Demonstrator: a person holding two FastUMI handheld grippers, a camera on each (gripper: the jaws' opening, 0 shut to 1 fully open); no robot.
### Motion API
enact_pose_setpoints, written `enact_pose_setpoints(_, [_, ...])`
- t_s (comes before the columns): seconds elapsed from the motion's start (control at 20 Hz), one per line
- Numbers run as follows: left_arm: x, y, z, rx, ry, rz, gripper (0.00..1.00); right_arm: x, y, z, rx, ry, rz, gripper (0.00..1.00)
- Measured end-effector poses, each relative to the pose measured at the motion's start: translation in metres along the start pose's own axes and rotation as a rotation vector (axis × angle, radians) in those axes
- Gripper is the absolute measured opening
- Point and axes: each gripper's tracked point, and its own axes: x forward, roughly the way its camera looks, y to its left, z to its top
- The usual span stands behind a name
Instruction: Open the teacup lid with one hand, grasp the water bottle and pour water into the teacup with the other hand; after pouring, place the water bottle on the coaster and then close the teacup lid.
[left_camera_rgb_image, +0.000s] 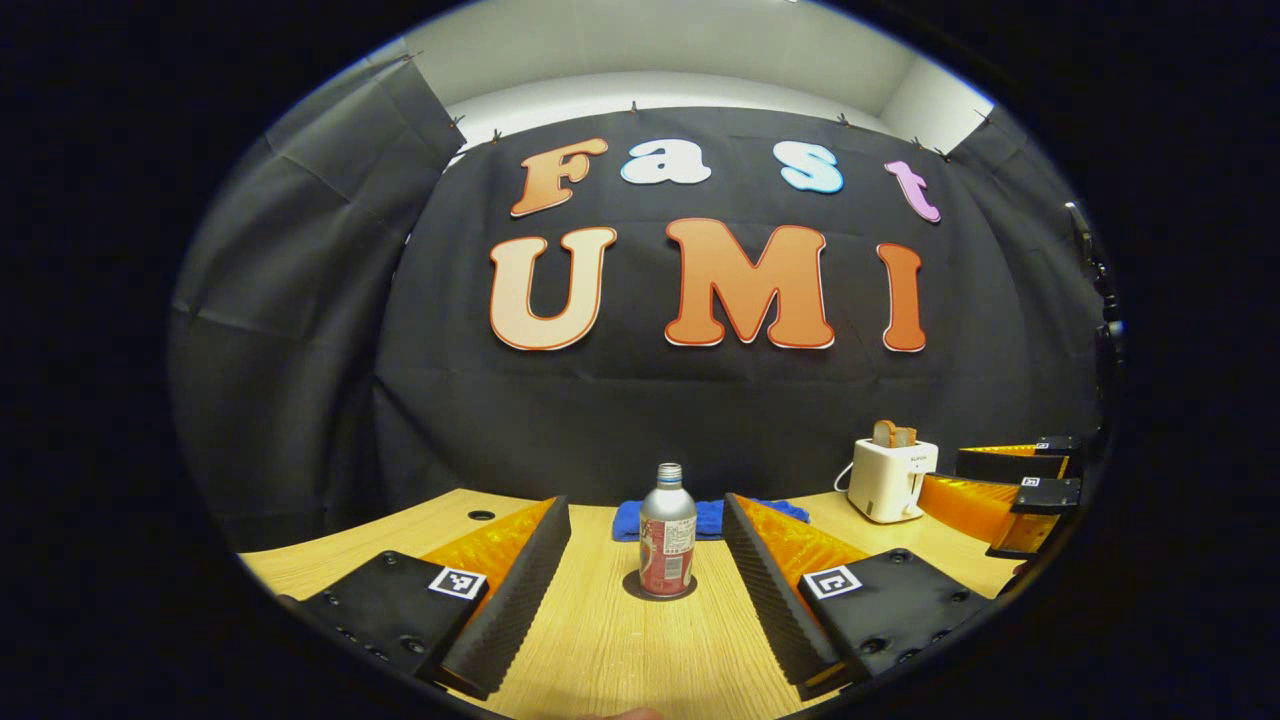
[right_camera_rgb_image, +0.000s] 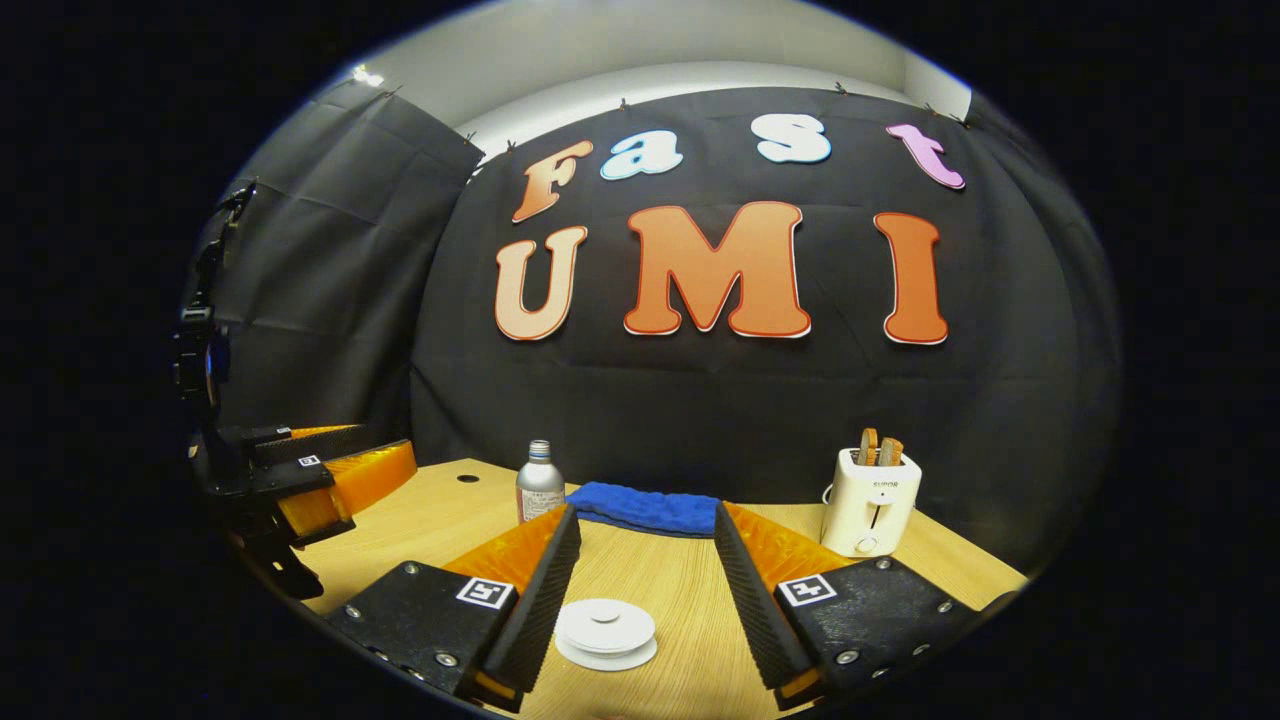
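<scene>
With both tongs gaping and empty, the water bottle (left_camera_rgb_image: 667, 530) upright on its coaster (left_camera_rgb_image: 659, 590) at twelve o'clock of the left tongs (left_camera_rgb_image: 647, 565) and the teacup lid (right_camera_rgb_image: 605, 627) low between the right tongs (right_camera_rgb_image: 637, 590), a skewed closure could topple the bottle.

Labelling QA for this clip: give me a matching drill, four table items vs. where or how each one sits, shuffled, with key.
Things:
1. water bottle
2. teacup lid
3. toaster
4. blue cloth

Places or states:
A. at the back of the table by the booth wall, lying flat
B. upright on a dark coaster, between the left gripper's open jaws
C. bread slices sticking out of its top
D. white disc low between the right gripper's open jaws

Pairs: 1-B, 2-D, 3-C, 4-A
</scene>
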Motion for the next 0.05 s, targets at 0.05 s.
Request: enact_pose_setpoints(0.05, [-0.0011, -0.0008, 0.0024, 0.001, -0.005, 0.001, 0.96, -0.0012, -0.0031, 0.0012, 0.0, -0.001, -0.005, 0.82])
